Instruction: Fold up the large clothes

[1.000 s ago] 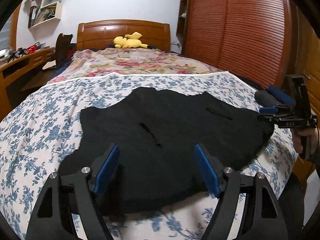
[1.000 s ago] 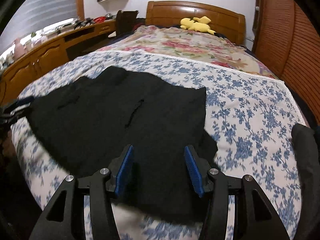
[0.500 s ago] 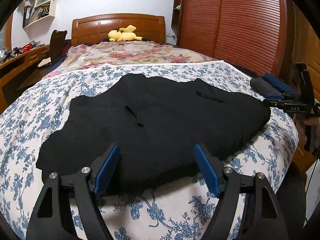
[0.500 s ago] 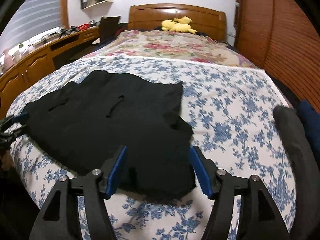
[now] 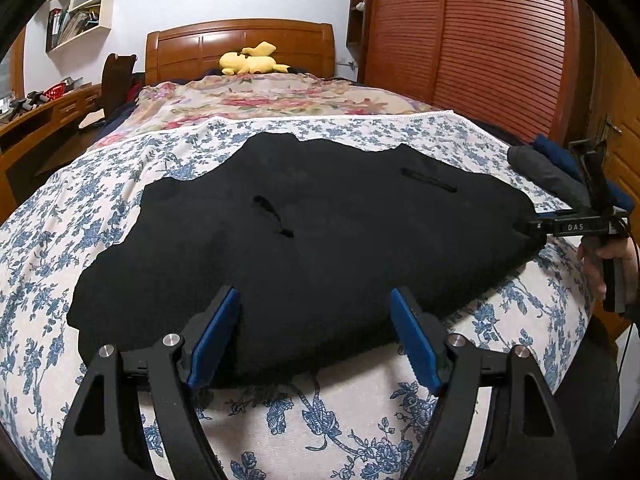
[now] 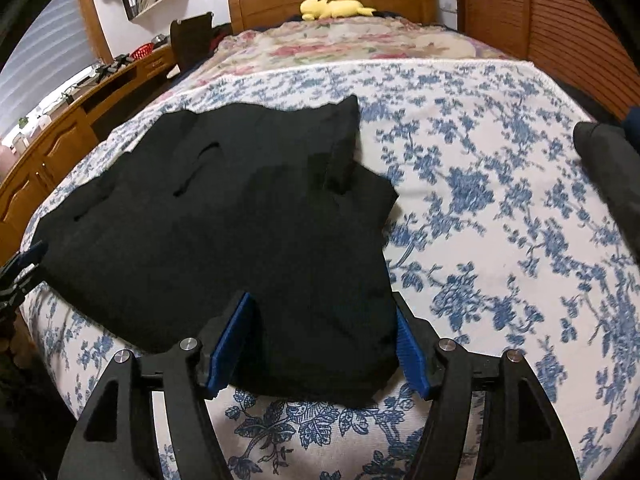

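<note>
A large black garment [image 5: 320, 232] lies spread flat on the blue-flowered bedspread [image 5: 360, 432]; it also shows in the right wrist view [image 6: 248, 240]. My left gripper [image 5: 316, 340] is open, its blue pads straddling the garment's near edge. My right gripper [image 6: 320, 340] is open at the garment's other near corner, with cloth between its pads. In the left wrist view the right gripper [image 5: 536, 230] shows side-on at the garment's right corner. In the right wrist view the left gripper [image 6: 20, 268] peeks in at the left edge.
A dark grey and blue folded pile [image 5: 560, 172] lies at the bed's right edge. A yellow plush toy [image 5: 252, 60] sits by the wooden headboard [image 5: 240, 44]. A floral quilt [image 5: 260, 100] covers the far bed. A wooden desk [image 6: 60, 136] runs along the left; a slatted wardrobe [image 5: 460, 36] stands right.
Both grippers have drawn back toward the bed's near edge and lowered. The garment now lies flatter and further from the cameras. Both stay open.
</note>
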The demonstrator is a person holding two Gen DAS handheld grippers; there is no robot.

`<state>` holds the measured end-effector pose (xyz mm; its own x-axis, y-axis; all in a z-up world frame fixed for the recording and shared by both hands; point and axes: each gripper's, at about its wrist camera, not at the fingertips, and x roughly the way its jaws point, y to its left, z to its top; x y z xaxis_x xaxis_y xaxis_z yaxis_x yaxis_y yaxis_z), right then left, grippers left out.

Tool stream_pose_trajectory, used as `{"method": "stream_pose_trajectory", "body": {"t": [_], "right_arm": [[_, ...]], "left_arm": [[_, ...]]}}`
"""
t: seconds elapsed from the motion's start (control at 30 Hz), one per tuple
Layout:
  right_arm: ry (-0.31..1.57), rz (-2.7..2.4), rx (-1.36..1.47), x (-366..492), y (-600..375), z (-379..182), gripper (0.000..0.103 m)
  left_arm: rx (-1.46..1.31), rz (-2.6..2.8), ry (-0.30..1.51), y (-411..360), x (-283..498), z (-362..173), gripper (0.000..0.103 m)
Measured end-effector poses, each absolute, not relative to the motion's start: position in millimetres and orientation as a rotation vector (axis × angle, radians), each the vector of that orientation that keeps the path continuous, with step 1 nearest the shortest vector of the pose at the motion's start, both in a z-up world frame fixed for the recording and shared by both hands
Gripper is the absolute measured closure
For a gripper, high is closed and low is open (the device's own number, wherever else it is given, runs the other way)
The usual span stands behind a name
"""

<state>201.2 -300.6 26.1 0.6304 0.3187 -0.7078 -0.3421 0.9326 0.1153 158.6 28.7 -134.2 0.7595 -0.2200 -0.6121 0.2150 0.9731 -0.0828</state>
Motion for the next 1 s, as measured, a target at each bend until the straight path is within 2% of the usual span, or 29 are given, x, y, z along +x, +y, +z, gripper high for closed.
{"method": "stream_pose_trajectory", "body": {"t": [0.13,0.17,0.23,0.27,0.3,0.33,0.43,0.53,0.77,1.0], "right_arm": [[0.826,0.404,-0.004,206.7,-300.7,19.3,0.034],[0.824,0.413,-0.005,206.6,-299.9,18.4,0.037],[0.832,0.461,0.018,207.2,-300.3,16.7,0.057],[0.832,0.472,0.014,206.4,-299.8,16.7,0.063],[0.826,0.482,-0.005,204.9,-298.3,17.2,0.073],[0.819,0.495,-0.024,204.5,-297.6,18.2,0.079],[0.786,0.514,-0.077,205.0,-299.8,28.4,0.087],[0.737,0.504,-0.131,199.4,-300.5,42.3,0.091],[0.672,0.394,-0.150,194.0,-344.6,63.9,0.093],[0.739,0.289,-0.058,202.8,-396.9,37.5,0.089]], "left_arm": [[-0.006,-0.236,0.667,29.1,159.3,-134.0,0.025],[-0.007,-0.237,0.667,29.1,159.3,-134.1,0.025],[-0.009,-0.239,0.665,28.9,159.1,-134.3,0.025],[-0.009,-0.239,0.665,28.4,159.1,-134.6,0.025],[-0.009,-0.240,0.665,27.9,159.1,-134.6,0.025],[-0.009,-0.239,0.664,28.0,159.3,-133.6,0.025],[-0.019,-0.257,0.656,25.0,158.6,-129.9,0.025],[-0.014,-0.269,0.653,19.6,158.5,-126.8,0.025],[-0.018,-0.314,0.634,8.9,150.2,-116.6,0.025],[-0.016,-0.353,0.615,-2.0,135.8,-109.9,0.025]]}}
